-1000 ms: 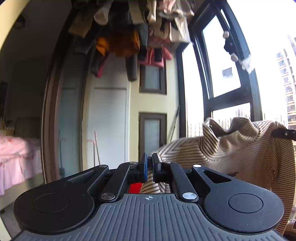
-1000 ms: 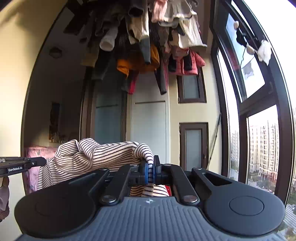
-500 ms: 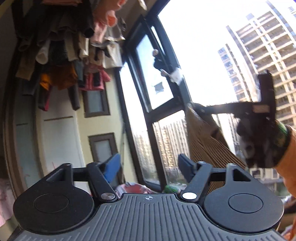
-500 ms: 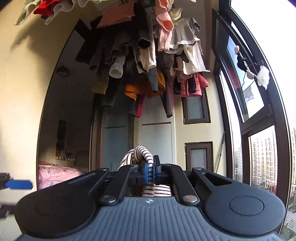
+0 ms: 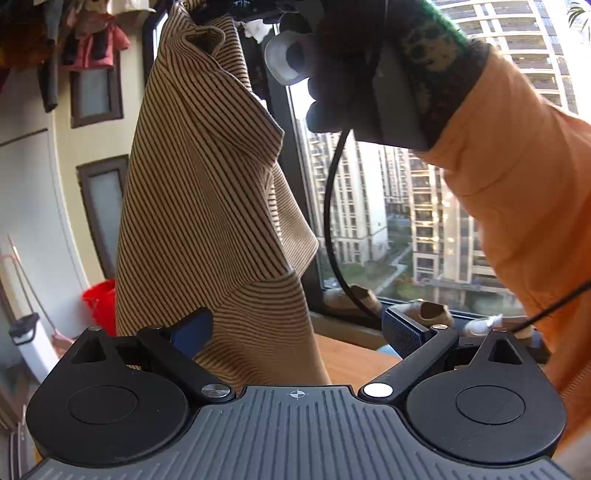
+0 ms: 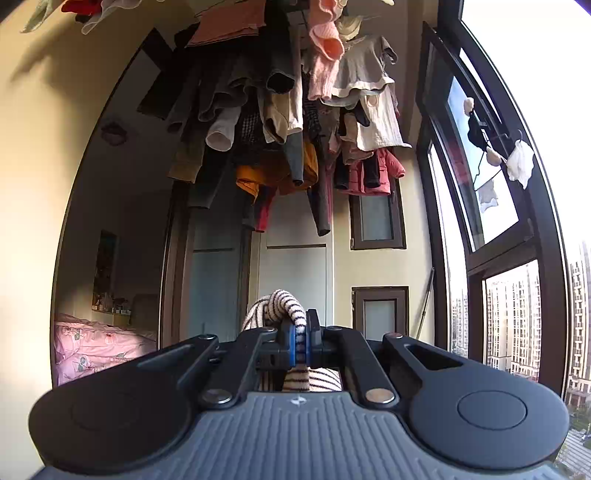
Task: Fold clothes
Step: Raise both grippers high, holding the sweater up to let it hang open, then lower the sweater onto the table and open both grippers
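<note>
In the left wrist view we see the striped shirt (image 5: 207, 192) hanging from its top edge, pinched high up at the frame's upper border by the right gripper (image 5: 236, 9), which is mostly cut off there. The gloved hand (image 5: 369, 62) holding that tool is dark against the window, so we cannot make out its details; an orange sleeve (image 5: 517, 192) runs down the right side and a black cable (image 5: 328, 221) loops below the hand. Our left gripper (image 5: 295, 328) stands with its fingers spread wide, nothing between them; the shirt's lower part hangs just past the blue-padded finger (image 5: 192, 332), and we cannot tell whether they touch. A red bucket (image 5: 99, 302) is half hidden behind the cloth.

In the right wrist view the jaws are clamped on a striped fold (image 6: 284, 314); the rest of the garment is hidden under the tool body. Hanging laundry (image 6: 288, 122) fills the ceiling. We can read no writing in either view.

Half a second ago the left gripper was already spread; since then the shirt has come much nearer to it and now fills the middle of its view. A second ago it was pinched shut.
</note>
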Demonstrator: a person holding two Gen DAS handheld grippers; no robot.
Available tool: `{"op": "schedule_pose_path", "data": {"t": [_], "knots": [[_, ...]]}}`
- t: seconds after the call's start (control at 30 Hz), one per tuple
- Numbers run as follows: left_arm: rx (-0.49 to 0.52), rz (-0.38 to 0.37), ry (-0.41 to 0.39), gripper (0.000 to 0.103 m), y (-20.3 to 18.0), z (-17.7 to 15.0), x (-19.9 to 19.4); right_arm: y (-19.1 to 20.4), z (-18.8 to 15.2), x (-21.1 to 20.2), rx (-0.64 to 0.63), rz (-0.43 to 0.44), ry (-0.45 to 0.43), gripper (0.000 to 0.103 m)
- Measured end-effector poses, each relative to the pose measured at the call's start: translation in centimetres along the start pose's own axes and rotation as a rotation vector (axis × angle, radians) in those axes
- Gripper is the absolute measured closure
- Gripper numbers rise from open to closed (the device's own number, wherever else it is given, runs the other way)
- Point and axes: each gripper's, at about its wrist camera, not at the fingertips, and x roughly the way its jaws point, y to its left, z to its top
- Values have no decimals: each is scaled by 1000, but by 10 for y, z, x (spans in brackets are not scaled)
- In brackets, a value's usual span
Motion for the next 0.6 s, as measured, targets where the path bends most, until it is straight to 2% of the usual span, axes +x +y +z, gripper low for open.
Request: {"op": "schedule_pose_path", "data": {"t": [0.03,0.07,0.13,0.17,0.23,0.37,0.53,0.6], "knots": [[14,41,-7,17,1,-1,8,2,1,-2,-7,4,-5,99],[25,72,-3,52,4,-3,16,3,2,-3,-13,7,-10,99],[2,74,9,81,14,-8,26,2,3,-6,-17,9,-16,99],[-7,74,4,90,20,-11,27,0,3,-8,-19,5,-19,99],[-11,115,-10,91,32,-16,25,-4,3,-13,-28,-13,-27,99],[-72,232,-101,92,69,-10,-18,-14,3,-30,-41,-22,-49,99],[-31,373,-300,93,65,29,-88,-23,13,-67,5,18,-93,99],[-14,428,-380,93,64,45,-116,-26,23,-88,41,59,-127,99]]}}
